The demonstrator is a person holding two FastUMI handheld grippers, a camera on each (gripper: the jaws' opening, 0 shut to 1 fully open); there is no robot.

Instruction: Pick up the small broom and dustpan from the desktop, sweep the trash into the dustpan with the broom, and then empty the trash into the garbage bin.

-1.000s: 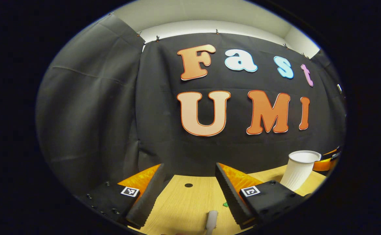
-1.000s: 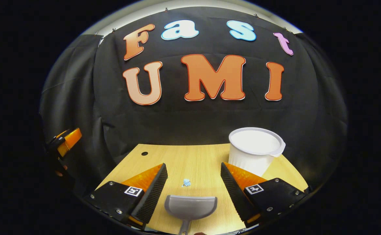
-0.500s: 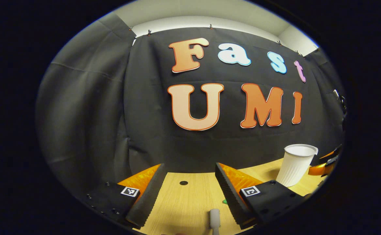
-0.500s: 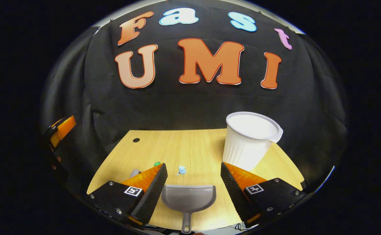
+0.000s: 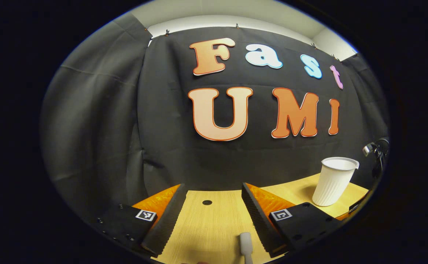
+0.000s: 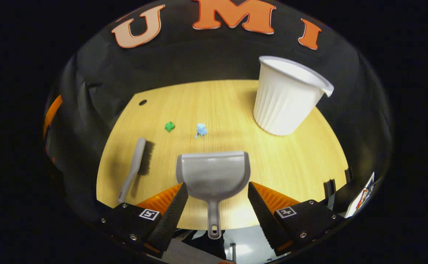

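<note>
Task stage: at the start, by my judgement. Nothing has been picked up, swept or emptied.

Dustpan: the small grey plastic dustpan (image 6: pixel 214 175) lies flat on the pale wooden desktop (image 6: pixel 291 161), scoop toward 12 o'clock, its handle reaching past the near edge at 6 o'clock in the right gripper view.

Broom: the small grey hand broom with dark bristles (image 6: pixel 135 167) lies flat at 9 o'clock of the dustpan, well apart from it and untouched. In the left gripper view a rounded whitish handle end (image 5: pixel 246 244) shows at 6 o'clock; I take it for the broom's tip.

Trash: a green crumpled scrap (image 6: pixel 169 127) and a pale blue crumpled scrap (image 6: pixel 201 129) sit loose near each other, at 11 to 12 o'clock of the dustpan's lip, unswept.

Bin: the white ribbed plastic cup (image 6: pixel 285 99) stands upright at 1 o'clock of the dustpan, apparently serving as the garbage bin.

Right gripper (image 6: pixel 217 190): jaws wide apart, holding nothing; it hovers above the dustpan, the handle lined up in the gap, no contact visible.

Left gripper (image 5: pixel 214 216): jaws wide apart, holding nothing; the whitish handle end lies low in the gap, nearer the right-hand finger, contact not evident.

Remaining: both pick-ups, the sweep, the emptying.
</note>
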